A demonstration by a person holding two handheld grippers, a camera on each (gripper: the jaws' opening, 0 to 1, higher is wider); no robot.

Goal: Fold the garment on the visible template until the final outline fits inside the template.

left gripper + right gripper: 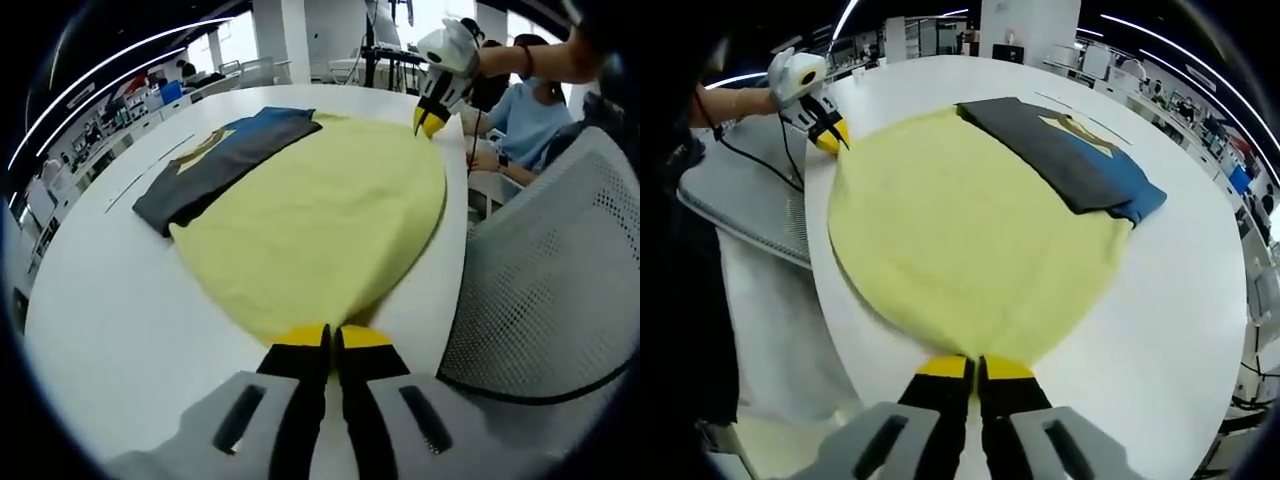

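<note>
A yellow garment [320, 220] lies spread flat on the white tabletop [120, 330], reaching close to its edge. Beside it, partly overlapping its far side, lies a folded dark cloth [225, 160] in grey and blue with a yellow print.

In the left gripper view, the left gripper [333, 340] has its yellow-tipped fingers pressed together on the near hem of the garment. The right gripper [430, 120] pinches the opposite corner, held by a person's hand. A mesh chair [560, 290] stands just beside the tabletop, and a person in a light blue top [525, 120] sits beyond it.

In the right gripper view, the right gripper [975, 368] has its fingers closed on the garment's [960, 240] near hem, and the left gripper [830, 135] grips the far corner. The dark cloth [1070, 155] lies along the garment's far right side
</note>
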